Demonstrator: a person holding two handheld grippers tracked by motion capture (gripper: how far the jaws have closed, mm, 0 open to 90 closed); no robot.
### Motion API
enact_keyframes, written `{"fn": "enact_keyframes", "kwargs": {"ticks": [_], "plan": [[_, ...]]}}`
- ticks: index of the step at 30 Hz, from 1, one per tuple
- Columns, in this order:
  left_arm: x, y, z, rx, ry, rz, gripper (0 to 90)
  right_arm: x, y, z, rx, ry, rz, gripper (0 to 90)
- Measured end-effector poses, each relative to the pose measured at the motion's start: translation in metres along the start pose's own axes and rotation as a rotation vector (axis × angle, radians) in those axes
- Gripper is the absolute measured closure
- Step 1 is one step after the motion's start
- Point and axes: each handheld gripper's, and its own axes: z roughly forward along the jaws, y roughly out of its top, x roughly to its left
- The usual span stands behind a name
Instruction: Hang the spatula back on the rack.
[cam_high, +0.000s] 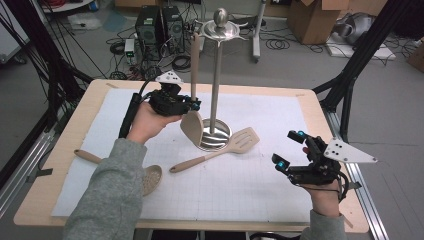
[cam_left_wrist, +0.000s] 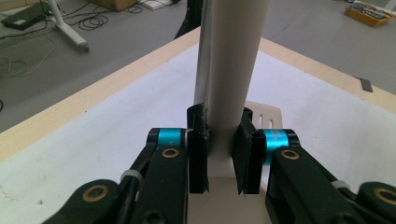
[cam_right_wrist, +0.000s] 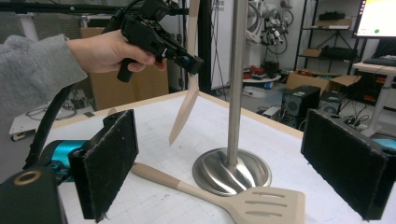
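Note:
My left gripper (cam_high: 195, 105) is shut on the handle of a beige utensil (cam_high: 194, 65), which it holds upright with the oval blade (cam_high: 192, 128) down, just above the mat. In the left gripper view the pads clamp the thick beige handle (cam_left_wrist: 231, 70) from both sides. The utensil hangs close to the left of the steel stand's pole (cam_high: 216, 85), under its top disc (cam_high: 220, 29). My right gripper (cam_high: 289, 150) stands open at the table's right front, with nothing between its pads (cam_right_wrist: 109, 163). From there I see the left gripper (cam_right_wrist: 194, 65) and the hanging utensil (cam_right_wrist: 187, 102).
A beige slotted spatula (cam_high: 235, 145) lies against the stand's round base (cam_high: 215, 137), handle toward the front left. A perforated spoon (cam_high: 151, 179) lies at the front left beside the left sleeve. A white grid mat (cam_high: 250, 190) covers the wooden table.

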Motion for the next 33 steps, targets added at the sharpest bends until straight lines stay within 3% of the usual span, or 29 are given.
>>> {"fn": "enact_keyframes", "kwargs": {"ticks": [8, 16, 22, 27, 33], "plan": [[0.001, 0.000, -0.001, -0.001, -0.006, 0.008, 76.3, 0.001, -0.001, -0.003, 0.003, -0.005, 0.004, 9.9], [-0.001, -0.004, -0.006, -0.013, -0.024, 0.030, 61.6, 0.001, -0.001, -0.003, 0.011, -0.008, 0.000, 9.9], [-0.001, -0.010, -0.022, -0.073, -0.026, 0.044, 45.2, 0.002, -0.001, -0.002, 0.016, -0.005, -0.001, 9.9], [-0.001, -0.020, -0.038, -0.097, -0.040, 0.069, 37.2, 0.004, -0.001, 0.000, 0.022, -0.005, -0.003, 9.9], [0.000, -0.037, -0.059, -0.130, 0.007, 0.077, 27.1, 0.004, 0.000, 0.001, 0.019, -0.005, -0.001, 9.9]]}}
